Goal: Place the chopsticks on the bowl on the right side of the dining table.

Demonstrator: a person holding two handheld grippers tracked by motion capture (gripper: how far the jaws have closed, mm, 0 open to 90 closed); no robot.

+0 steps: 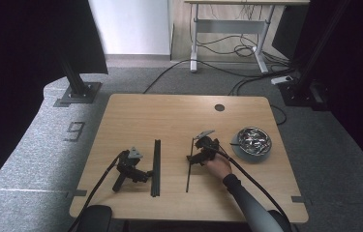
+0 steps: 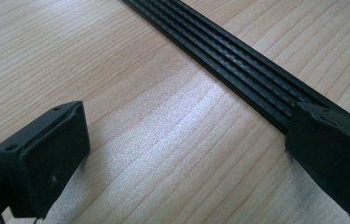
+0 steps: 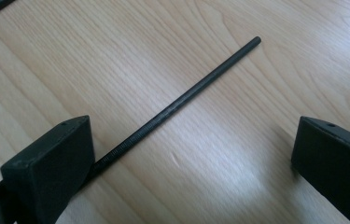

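Right gripper (image 3: 186, 163) jaws apart, astride thin rod (image 3: 182, 100) (axis running lower left to upper right); left gripper (image 2: 182, 158) also apart.

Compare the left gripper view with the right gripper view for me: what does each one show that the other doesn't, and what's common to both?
Left gripper view: a wide, flat black grooved rail runs diagonally across the wood and passes under the right-hand jaw of the left gripper.

Right gripper view: a thin black rod lies on the wood between the jaws of the right gripper, its near end by the left-hand jaw.

Both: the light wooden table and two black jaws spread wide with nothing gripped.
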